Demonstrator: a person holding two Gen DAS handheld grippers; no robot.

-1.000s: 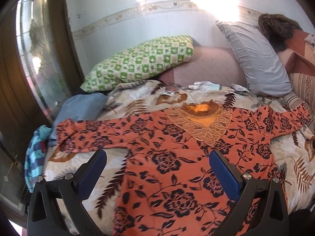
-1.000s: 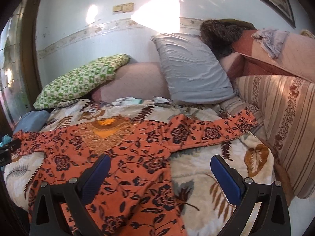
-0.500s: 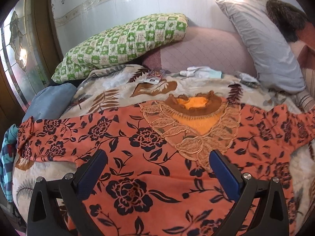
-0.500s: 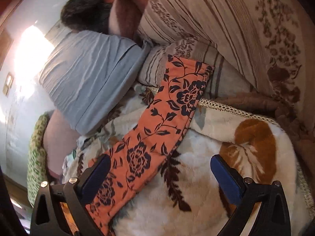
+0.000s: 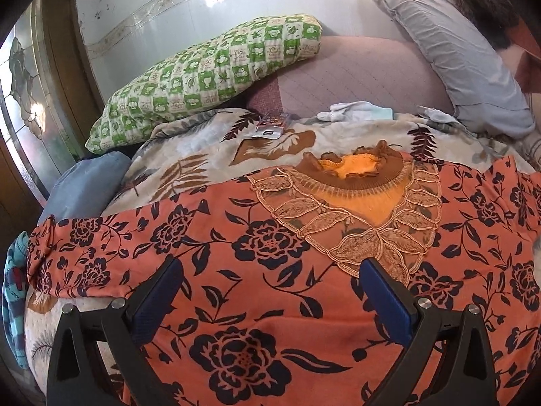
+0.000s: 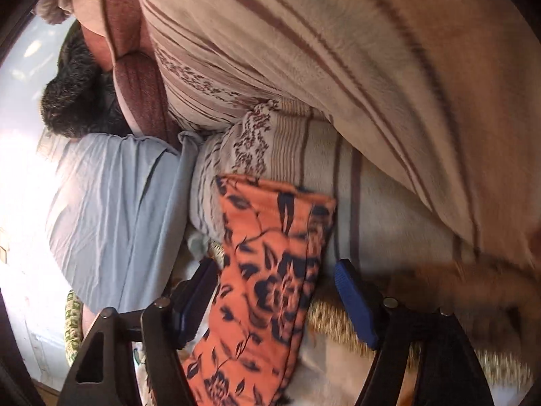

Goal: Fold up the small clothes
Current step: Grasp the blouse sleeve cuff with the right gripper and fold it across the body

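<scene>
While spread flat and unfolded on the bed's leaf-print blanket [image 5: 189, 169]: orange floral top [image 5: 270, 270], neckline with lace yoke [image 5: 351, 223] toward the pillows, both sleeves stretched out sideways from the body. Left sleeve [image 5: 84, 253] ending near the blanket's edge, just beside a blue cushion [image 5: 84, 182]; right sleeve [image 6: 270, 270] ending against the striped bedding [image 6: 304, 155] at the top's far side.

Left hand-held gripper [image 5: 267, 297]: released, jaws wide, low over the top's chest below the lace yoke, nothing visibly pinched between the blue pads [image 5: 385, 301].

Right hand-held gripper [image 6: 270, 297]: rolled sideways, jaws just now closing and straddling the right sleeve near its cuff; sleeve between the pads [image 6: 355, 308] with a gap visible on the right-hand side, so not yet clenched on the cloth.

Beyond the top's neckline: green checked pillow [image 5: 209, 77], grey pillow [image 5: 466, 67], small pale garments [image 5: 358, 110] at the blanket's head end.

Progress, as a judgement: no fold made so far; first sleeve grasp under way. Remaining: both sleeves inward across the body, then the body folded over, then presumably the other small garments.
</scene>
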